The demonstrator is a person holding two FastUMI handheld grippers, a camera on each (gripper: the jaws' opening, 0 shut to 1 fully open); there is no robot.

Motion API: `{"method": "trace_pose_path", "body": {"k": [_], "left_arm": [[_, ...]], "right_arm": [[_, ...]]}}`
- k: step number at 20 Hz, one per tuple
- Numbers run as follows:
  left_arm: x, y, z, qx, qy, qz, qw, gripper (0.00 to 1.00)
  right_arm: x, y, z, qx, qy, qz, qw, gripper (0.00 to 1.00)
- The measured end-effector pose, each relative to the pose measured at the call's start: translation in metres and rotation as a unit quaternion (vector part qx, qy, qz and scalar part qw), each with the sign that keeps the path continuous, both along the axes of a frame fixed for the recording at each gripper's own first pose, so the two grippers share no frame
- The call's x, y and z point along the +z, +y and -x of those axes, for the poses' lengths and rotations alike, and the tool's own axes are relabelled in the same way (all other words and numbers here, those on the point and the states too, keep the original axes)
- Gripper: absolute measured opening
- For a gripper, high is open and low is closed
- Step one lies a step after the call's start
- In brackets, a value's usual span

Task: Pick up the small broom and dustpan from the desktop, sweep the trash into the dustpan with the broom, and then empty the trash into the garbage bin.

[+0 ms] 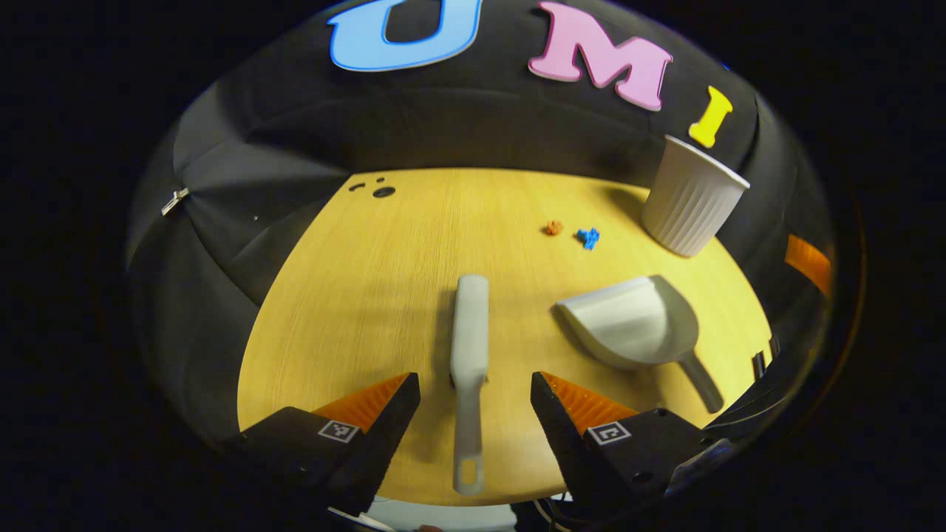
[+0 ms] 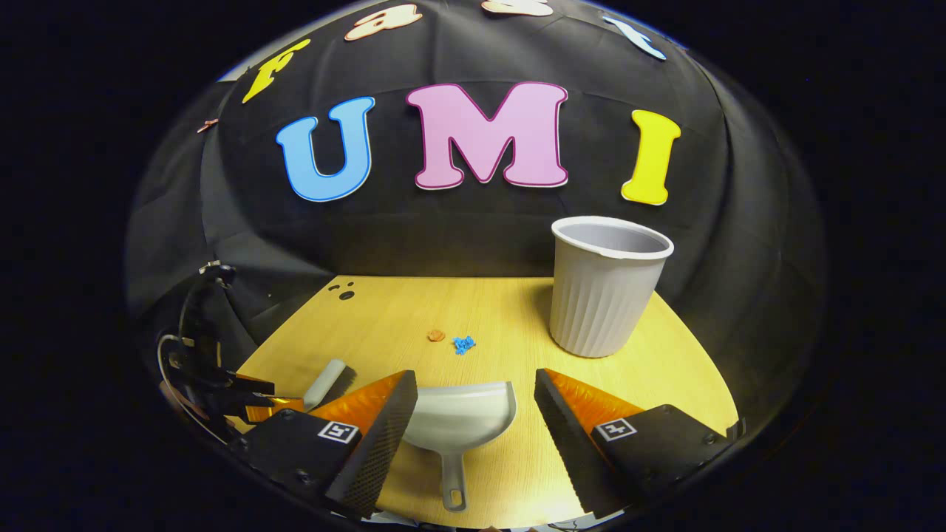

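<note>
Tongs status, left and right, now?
Left tongs: open, straddling the grey plastic broom handle, not gripping.
Right tongs: open above the grey plastic dustpan.

We see a bench (image 1: 384,295) of light wood with fine grain and a matt finish. The broom (image 1: 470,347) and dustpan (image 1: 635,325) look like smooth matt plastic. The bin (image 2: 602,295) has ribbed plastic walls.

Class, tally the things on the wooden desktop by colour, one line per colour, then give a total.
White or pale grey: 3 (broom, dustpan, bin)
Orange: 1 (scrap)
Blue: 1 (scrap)
Total: 5
</note>
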State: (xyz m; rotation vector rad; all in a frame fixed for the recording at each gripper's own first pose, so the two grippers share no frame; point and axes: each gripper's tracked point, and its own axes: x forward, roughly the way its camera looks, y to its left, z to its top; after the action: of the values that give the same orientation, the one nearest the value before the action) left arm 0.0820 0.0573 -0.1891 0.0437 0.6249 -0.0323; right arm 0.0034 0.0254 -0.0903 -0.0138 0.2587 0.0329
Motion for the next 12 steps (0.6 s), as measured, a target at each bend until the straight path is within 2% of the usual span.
{"method": "trace_pose_path", "body": {"k": [4,9,12], "left_arm": [[-0.039,0.006,-0.011,0.006,0.064,-0.002,0.998,0.96],[-0.066,0.01,-0.019,0.021,0.112,0.011,0.993,0.97],[-0.076,0.014,-0.028,0.04,0.12,0.013,0.992,0.91]], "right_arm": [[-0.024,-0.008,0.007,-0.016,0.029,-0.01,0.999,1.0],[-0.042,-0.014,0.012,-0.029,0.049,-0.024,0.998,1.0],[-0.052,-0.018,0.015,-0.032,0.059,-0.017,0.998,0.99]]}}
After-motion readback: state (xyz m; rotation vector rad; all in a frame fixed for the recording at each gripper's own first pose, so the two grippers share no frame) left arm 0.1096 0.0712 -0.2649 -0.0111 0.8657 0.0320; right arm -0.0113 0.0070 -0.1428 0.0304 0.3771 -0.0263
